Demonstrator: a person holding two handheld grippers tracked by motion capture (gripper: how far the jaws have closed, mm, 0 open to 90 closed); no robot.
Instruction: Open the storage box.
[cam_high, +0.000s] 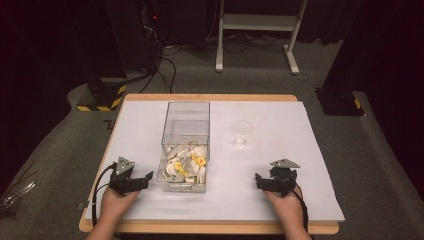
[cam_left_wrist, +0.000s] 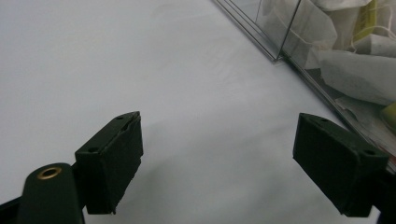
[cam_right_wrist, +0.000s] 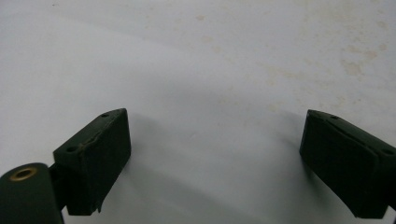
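Both tools sit low over the white worktop (cam_high: 280, 130), one at each near corner, and neither holds anything. The left tool (cam_high: 145, 177) is spread wide, with only bare worktop between its jaws; it rests just beside the near left wall of the clear box (cam_high: 186, 145). In the left gripper view that wall runs close past the right-hand jaw, and the tea bags (cam_left_wrist: 345, 65) show through it — white paper sachets with yellow tags, heaped in the box's near compartment. The right tool (cam_high: 260, 181) is also wide open and empty, well apart from the box and nearer the empty drinking glass (cam_high: 242, 134), which stands upright to the right of the box.

This looks like the approach stage — nothing has been picked yet. The likely next move is for the left tool to rise over the box's rim, come down into the near compartment and close on a single tea bag, without nudging the wall or dragging up several by their strings.
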